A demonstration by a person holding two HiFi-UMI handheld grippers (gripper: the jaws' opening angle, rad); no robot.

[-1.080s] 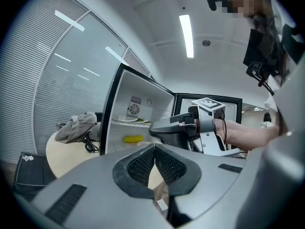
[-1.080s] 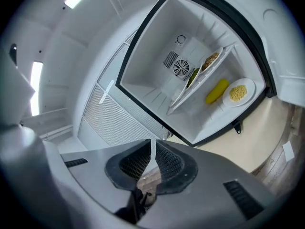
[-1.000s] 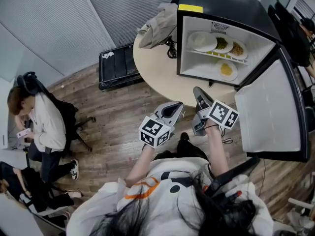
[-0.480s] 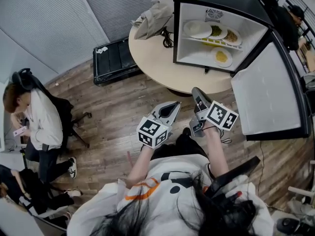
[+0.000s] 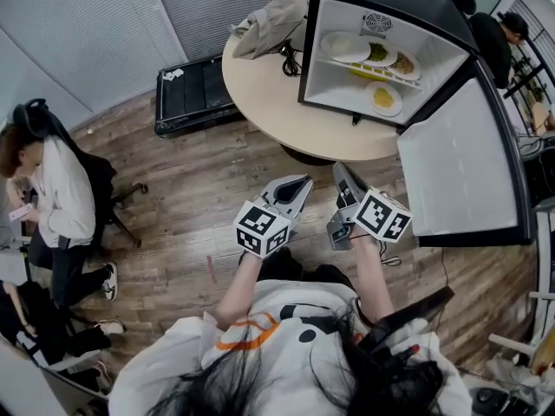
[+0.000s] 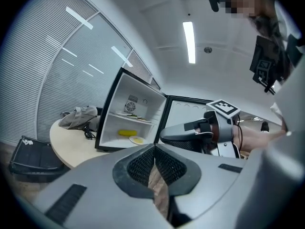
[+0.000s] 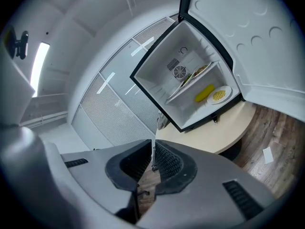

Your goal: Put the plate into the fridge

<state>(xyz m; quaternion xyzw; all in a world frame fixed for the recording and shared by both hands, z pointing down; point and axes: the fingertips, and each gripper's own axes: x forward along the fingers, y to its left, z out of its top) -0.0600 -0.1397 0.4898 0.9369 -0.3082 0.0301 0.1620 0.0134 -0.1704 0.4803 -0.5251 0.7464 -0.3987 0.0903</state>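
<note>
Both grippers shut and empty; plates found inside the open fridge.

The left gripper [image 5: 303, 182] and right gripper [image 5: 338, 168] were held side by side over the wooden floor [image 5: 199, 189], well short of the round table [image 5: 269, 85]. In each gripper's own view the jaws stood pressed together at the tips, and only floor showed through the slit behind them. The fridge [image 5: 451, 55] stood on the table with its door [image 5: 460, 172] swung fully open. Three plates sat in a row on its upper shelf, a white plate [image 5: 345, 47] at the left end. A fourth plate [image 5: 382, 99], carrying yellow food, lay on the floor of the compartment below. A grey garment [image 5: 269, 20] lay on the table beside the fridge. A seated person [image 5: 61, 198] was at the left edge of the head view.
</note>
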